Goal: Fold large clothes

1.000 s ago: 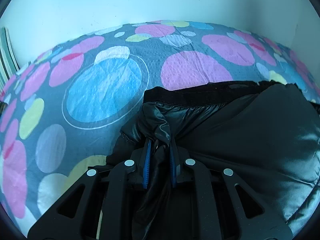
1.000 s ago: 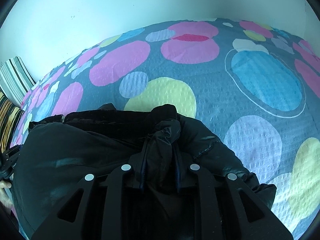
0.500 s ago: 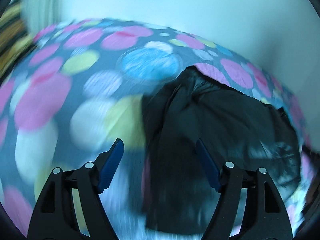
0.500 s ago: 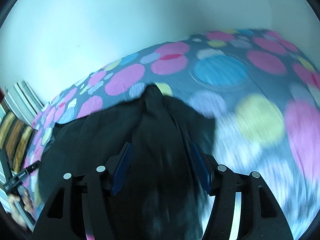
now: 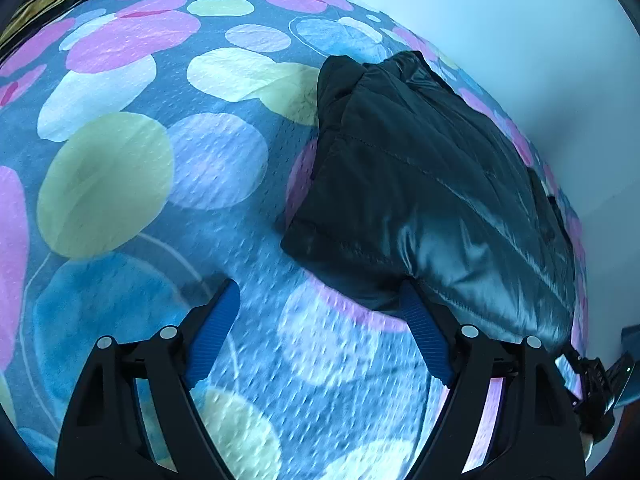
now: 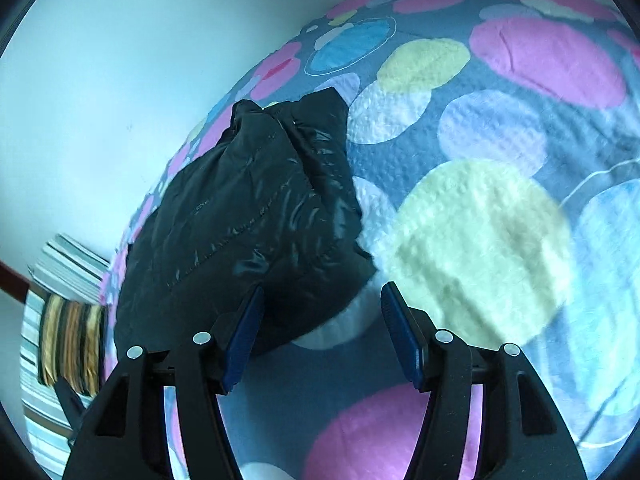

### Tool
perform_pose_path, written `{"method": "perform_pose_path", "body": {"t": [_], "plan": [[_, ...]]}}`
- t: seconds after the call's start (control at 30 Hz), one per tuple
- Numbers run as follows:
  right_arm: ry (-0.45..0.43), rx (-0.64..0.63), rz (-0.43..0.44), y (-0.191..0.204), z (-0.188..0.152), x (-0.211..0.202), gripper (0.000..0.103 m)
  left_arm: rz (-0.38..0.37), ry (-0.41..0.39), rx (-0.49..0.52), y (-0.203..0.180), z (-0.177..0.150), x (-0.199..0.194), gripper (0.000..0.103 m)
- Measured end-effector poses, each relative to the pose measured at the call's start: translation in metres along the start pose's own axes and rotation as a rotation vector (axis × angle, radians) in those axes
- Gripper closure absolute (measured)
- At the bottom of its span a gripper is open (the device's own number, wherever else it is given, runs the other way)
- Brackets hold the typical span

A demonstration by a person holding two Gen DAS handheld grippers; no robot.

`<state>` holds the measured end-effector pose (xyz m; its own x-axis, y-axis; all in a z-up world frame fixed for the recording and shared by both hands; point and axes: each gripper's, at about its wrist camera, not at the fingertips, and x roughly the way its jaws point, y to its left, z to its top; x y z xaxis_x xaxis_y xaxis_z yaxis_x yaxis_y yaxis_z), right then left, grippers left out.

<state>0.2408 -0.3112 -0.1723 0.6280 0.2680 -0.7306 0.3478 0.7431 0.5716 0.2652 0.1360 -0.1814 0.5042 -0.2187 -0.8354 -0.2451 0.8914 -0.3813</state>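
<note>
A black shiny padded jacket lies folded in a compact bundle on the dotted bedspread. My left gripper hangs over the bedspread just short of the jacket's near left corner. Its jaws are opening and nothing is between them. Its right blue pad stands in front of the jacket's edge. In the right wrist view the jacket lies ahead and to the left. My right gripper is open and holds nothing, and its left pad is close to the jacket's near right corner.
The bedspread spreads wide on both sides of the jacket. A pale wall runs behind the bed. Striped bedding lies at the bed's far left end. A dark part of the other gripper shows at the left view's lower right.
Both grippers were shut on bunched jacket fabric; they have let go, opened and drawn back and apart with a roll. The jacket now lies folded on the bed.
</note>
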Motion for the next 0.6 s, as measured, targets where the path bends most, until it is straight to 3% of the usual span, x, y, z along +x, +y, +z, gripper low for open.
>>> {"method": "perform_pose_path", "body": {"t": [0.1,0.3,0.43,0.6], "plan": [[-0.008,0.023,0.021,0.005,0.004,0.007,0.041,-0.024,0.002,-0.033,0.000,0.008,0.007,0.018],[-0.003,0.040,0.023,0.010,0.007,0.016,0.039,-0.002,0.007,-0.094,0.001,0.009,0.003,0.017],[-0.013,0.045,0.014,0.003,0.010,0.015,0.036,0.033,-0.086,-0.156,0.013,0.009,-0.014,0.016],[-0.003,0.063,0.025,-0.001,0.013,0.024,0.035,-0.046,-0.085,-0.145,0.014,0.026,0.009,0.013]]}}
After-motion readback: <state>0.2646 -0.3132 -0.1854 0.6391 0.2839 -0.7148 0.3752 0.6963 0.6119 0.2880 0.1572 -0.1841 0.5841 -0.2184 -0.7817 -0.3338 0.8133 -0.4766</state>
